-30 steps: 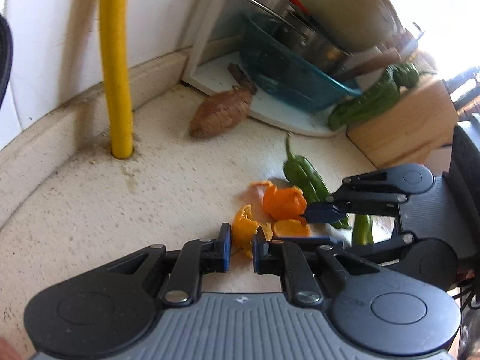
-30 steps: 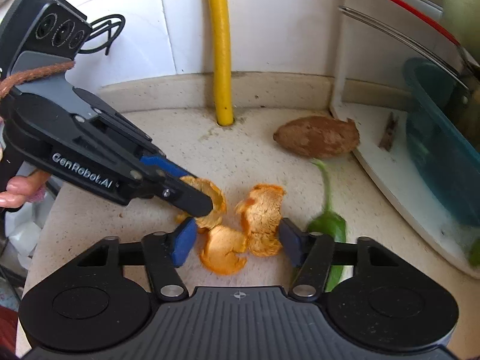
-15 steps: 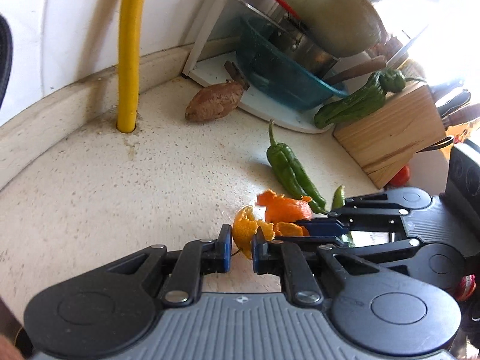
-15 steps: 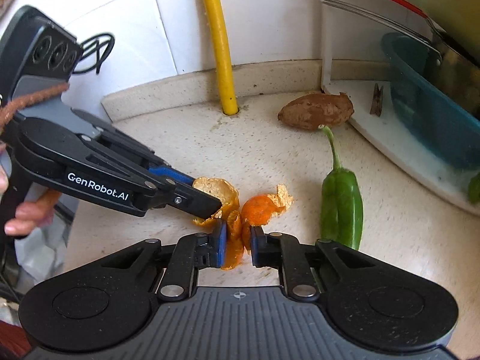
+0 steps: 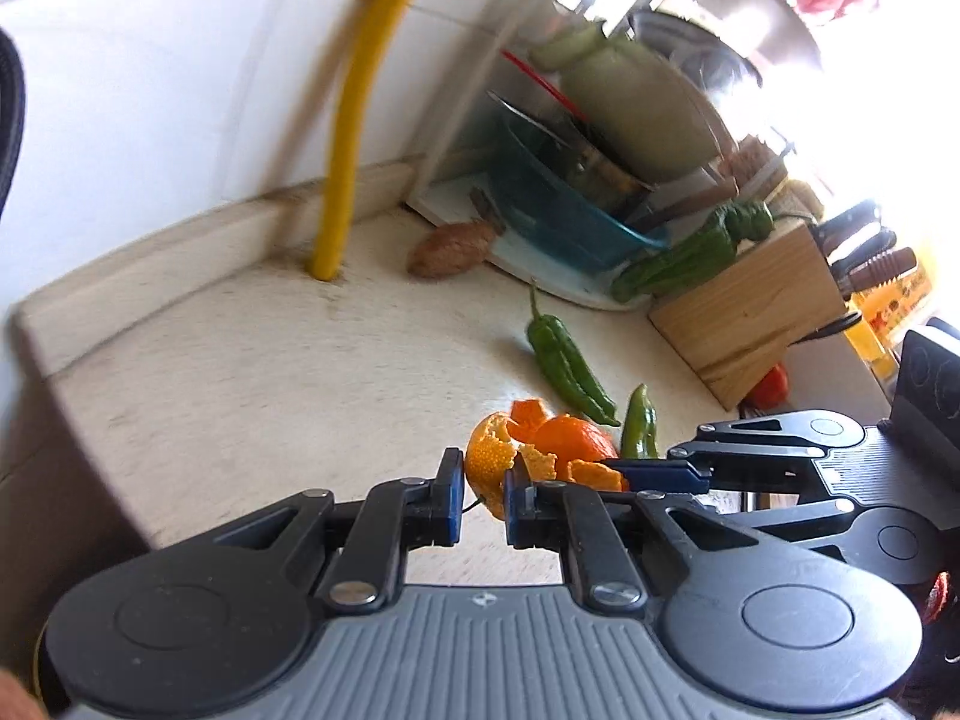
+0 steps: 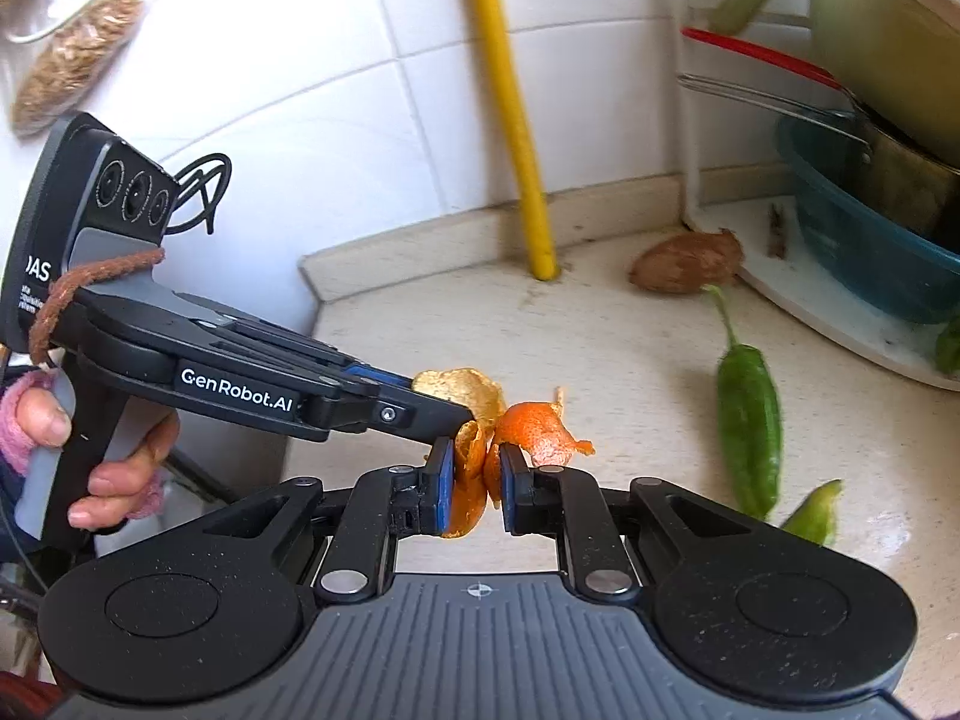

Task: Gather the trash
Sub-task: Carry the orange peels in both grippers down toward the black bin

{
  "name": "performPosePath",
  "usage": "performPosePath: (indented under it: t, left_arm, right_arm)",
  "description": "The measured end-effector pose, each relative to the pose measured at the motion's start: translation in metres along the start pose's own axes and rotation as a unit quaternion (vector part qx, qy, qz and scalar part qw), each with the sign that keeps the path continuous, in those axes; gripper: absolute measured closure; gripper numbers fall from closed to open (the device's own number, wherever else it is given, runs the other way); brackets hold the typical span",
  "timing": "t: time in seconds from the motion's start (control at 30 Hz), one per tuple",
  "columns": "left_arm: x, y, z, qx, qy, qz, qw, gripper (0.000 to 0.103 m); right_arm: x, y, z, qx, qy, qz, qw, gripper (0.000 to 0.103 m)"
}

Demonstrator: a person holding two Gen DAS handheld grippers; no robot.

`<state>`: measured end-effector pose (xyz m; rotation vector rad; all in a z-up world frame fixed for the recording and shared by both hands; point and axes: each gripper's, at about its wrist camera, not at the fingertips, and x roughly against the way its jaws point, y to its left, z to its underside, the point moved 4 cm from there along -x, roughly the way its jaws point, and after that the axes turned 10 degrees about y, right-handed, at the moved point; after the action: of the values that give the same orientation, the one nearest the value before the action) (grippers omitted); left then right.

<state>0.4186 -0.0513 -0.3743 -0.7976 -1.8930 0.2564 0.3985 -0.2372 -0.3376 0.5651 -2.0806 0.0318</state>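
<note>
**Both grippers clamped on orange peel above the counter**

White wall tiles backed a pale speckled countertop (image 6: 630, 360), with a yellow pipe (image 6: 510, 120) rising from the corner where counter met wall. Beside the pipe's foot lay a brown sweet potato (image 6: 684, 267), just in front of a white dish rack tray (image 6: 840, 324) holding a teal bowl (image 6: 864, 252) and stacked pots. A long green pepper (image 6: 747, 420) lay on the counter to the right of the grippers, a second green pepper (image 6: 813, 516) just beside its tip. From the left wrist camera a wooden knife block (image 5: 750, 312) stood further right, with more peppers resting on top of it.

The left gripper (image 5: 482, 501) had its blue pads pressed nearly together, pinching a curled strip of orange peel (image 5: 489, 468). The right gripper (image 6: 474, 486) had just been closing and was now clamped on another piece of orange peel (image 6: 471, 480), which stuck out above and below its pads. Both peel pieces touched each other and appeared raised off the counter, near its front left corner. A hand (image 6: 114, 468) in a pink sleeve cuff gripped the left tool's handle
</note>
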Motion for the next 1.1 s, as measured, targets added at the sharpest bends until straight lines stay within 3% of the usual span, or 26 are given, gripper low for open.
performPosePath:
  t: [0.57, 1.1]
  left_arm:
    - [0.100, 0.032, 0.059, 0.036, -0.065, -0.079, 0.9941, 0.091]
    - [0.144, 0.055, 0.100, 0.051, -0.081, -0.100, 0.9904, 0.091]
  right_arm:
    - [-0.006, 0.107, -0.003, 0.086, -0.013, -0.056, 0.995, 0.082]
    - [-0.016, 0.181, 0.008, 0.120, -0.007, -0.081, 0.989, 0.082]
